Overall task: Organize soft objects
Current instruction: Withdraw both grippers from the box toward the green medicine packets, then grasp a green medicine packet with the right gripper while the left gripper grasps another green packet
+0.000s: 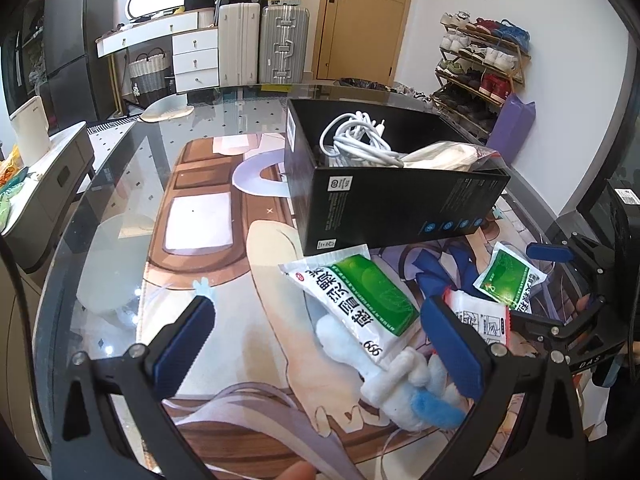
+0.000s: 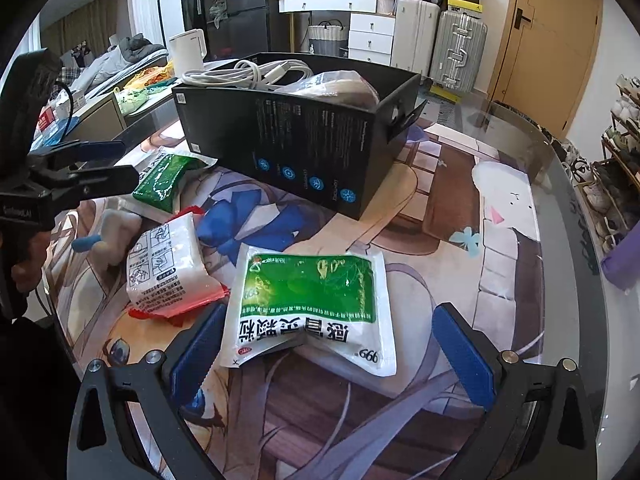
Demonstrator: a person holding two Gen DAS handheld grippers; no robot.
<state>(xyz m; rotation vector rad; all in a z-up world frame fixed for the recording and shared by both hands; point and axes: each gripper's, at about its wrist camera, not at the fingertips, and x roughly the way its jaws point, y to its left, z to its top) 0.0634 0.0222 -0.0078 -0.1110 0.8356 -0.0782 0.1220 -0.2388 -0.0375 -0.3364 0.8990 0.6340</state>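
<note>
Both tools spread wide and empty — right tool [image 2: 328, 354] bracketing a green sachet [image 2: 310, 308] on the surface [image 2: 520, 280], left tool [image 1: 320, 344] apparently over the plush toy [image 1: 404, 392] — ready for the black box [image 2: 300, 136].

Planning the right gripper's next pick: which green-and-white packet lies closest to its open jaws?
The large green packet lying flat between the right gripper's open jaws. The smaller green packet lies farther off, near the black box, by the left gripper.

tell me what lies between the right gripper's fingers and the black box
In the right wrist view, the big green-and-white sachet lies between the open right gripper and the black box. Beyond it is only bare printed mat.
</note>
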